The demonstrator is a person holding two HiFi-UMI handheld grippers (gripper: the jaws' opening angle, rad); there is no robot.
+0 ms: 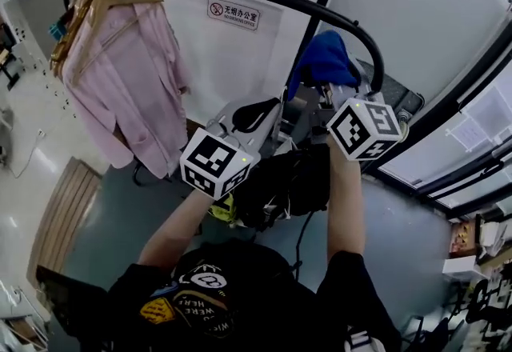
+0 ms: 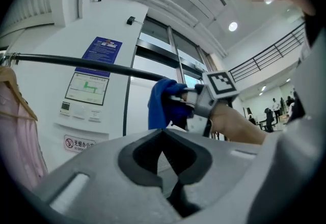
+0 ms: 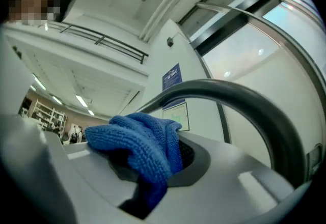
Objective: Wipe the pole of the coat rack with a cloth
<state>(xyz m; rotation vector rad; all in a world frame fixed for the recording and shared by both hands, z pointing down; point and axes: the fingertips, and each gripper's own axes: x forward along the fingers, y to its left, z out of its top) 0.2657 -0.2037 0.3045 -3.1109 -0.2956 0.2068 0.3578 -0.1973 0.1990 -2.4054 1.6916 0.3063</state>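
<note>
Right gripper [image 3: 153,169] had the blue cloth [image 3: 140,139] pinched in its fingers by the black pole [image 3: 229,93]; left gripper [image 2: 167,164] fingers were pressed together, empty.

Person: black short-sleeved T-shirt [image 1: 232,294] with a graphic print, white ring lettering and a yellow patch off to one side. A dark strap with a white buckle sits at one shoulder.
Left gripper [image 2: 165,161]: light grey moulded shell, dark pads set in a diamond-shaped recess, slot cutout in the shell.
Right gripper [image 3: 158,164]: same grey shell, black textured pad lining, same slot cutout.
Each carries a white cube with black square markers: left cube [image 1: 214,164], right cube [image 1: 364,128]. There's a small green dot near an edge of each.
</note>
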